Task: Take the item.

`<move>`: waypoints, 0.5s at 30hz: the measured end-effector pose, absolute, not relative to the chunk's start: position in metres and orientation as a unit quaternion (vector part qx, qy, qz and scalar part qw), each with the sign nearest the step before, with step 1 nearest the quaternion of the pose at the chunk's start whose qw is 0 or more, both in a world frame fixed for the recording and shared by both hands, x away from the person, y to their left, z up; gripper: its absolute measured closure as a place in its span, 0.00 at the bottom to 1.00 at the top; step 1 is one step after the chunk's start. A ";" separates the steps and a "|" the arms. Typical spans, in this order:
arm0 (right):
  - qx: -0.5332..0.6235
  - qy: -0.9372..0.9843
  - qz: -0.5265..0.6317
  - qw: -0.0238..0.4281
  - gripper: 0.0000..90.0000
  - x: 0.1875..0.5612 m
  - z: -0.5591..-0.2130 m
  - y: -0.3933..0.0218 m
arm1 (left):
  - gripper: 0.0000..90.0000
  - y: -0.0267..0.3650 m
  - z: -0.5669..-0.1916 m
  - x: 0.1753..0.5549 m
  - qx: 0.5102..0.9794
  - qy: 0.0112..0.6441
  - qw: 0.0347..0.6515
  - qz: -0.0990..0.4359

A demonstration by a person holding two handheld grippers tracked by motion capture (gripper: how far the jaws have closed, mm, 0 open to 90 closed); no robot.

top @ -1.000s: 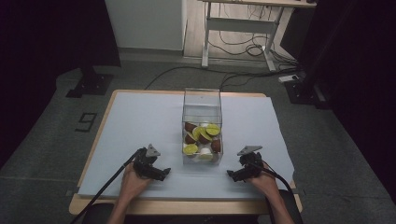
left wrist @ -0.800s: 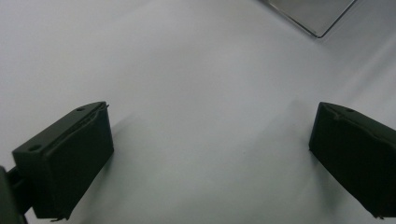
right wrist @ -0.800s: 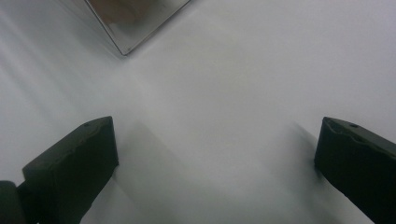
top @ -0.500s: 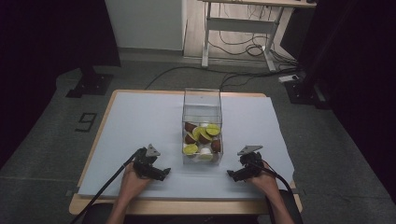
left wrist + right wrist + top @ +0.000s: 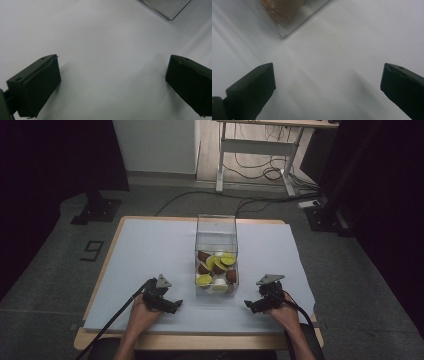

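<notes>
A clear plastic box (image 5: pixel 216 232) stands upright at the middle of the white table top (image 5: pixel 150 250). Inside it lie several pieces of fruit (image 5: pixel 215 269), some yellow-green, some brown, one white. My left gripper (image 5: pixel 176 306) rests low on the table near the front edge, left of the box, its jaws wide apart with bare table between them (image 5: pixel 112 82). A corner of the box (image 5: pixel 170 10) shows ahead of it. My right gripper (image 5: pixel 247 305) rests to the right of the box, also open and empty (image 5: pixel 328 85), with the box corner (image 5: pixel 283 27) close ahead.
The table's wooden front edge (image 5: pixel 200 342) lies just behind both hands. Beyond the table, cables (image 5: pixel 250 172) trail across the floor under a desk frame (image 5: pixel 255 142). Dark stands (image 5: pixel 97 210) sit at the left and right of the floor.
</notes>
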State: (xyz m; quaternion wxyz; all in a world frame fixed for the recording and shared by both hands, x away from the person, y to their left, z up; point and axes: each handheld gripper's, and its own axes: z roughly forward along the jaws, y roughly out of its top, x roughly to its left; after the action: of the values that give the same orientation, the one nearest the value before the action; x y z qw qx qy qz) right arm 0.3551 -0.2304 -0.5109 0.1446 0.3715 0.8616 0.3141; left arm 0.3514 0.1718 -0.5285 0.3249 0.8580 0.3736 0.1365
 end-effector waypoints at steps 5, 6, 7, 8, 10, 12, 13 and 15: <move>0.374 0.857 0.326 0.143 0.00 0.352 -0.503 -0.233 | 0.00 0.172 -0.528 0.351 0.858 0.374 0.325 0.136; 0.374 0.857 0.326 0.143 0.00 0.352 -0.503 -0.233 | 0.00 0.172 -0.528 0.351 0.858 0.374 0.325 0.136; 0.375 0.853 0.333 0.146 0.00 0.351 -0.499 -0.234 | 0.00 0.172 -0.528 0.351 0.858 0.374 0.325 0.136; 0.377 0.851 0.332 0.152 0.00 0.351 -0.497 -0.235 | 0.00 0.172 -0.529 0.351 0.858 0.374 0.325 0.136; 0.373 0.851 0.330 0.167 0.00 0.349 -0.493 -0.234 | 0.00 0.172 -0.529 0.351 0.858 0.374 0.325 0.136; 0.365 0.854 0.327 0.177 0.00 0.348 -0.489 -0.233 | 0.00 0.172 -0.529 0.351 0.858 0.374 0.325 0.136; 0.362 0.855 0.325 0.179 0.01 0.347 -0.488 -0.233 | 0.00 0.172 -0.529 0.351 0.858 0.374 0.325 0.136; 0.356 0.857 0.321 0.190 0.01 0.346 -0.484 -0.231 | 0.00 0.172 -0.529 0.351 0.858 0.374 0.325 0.136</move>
State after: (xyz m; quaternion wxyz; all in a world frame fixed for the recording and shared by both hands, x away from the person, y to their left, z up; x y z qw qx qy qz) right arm 0.3455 -0.2309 -0.4841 0.1904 0.3560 0.8568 0.3209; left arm 0.3515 0.1719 -0.5285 0.3249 0.8579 0.3742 0.1356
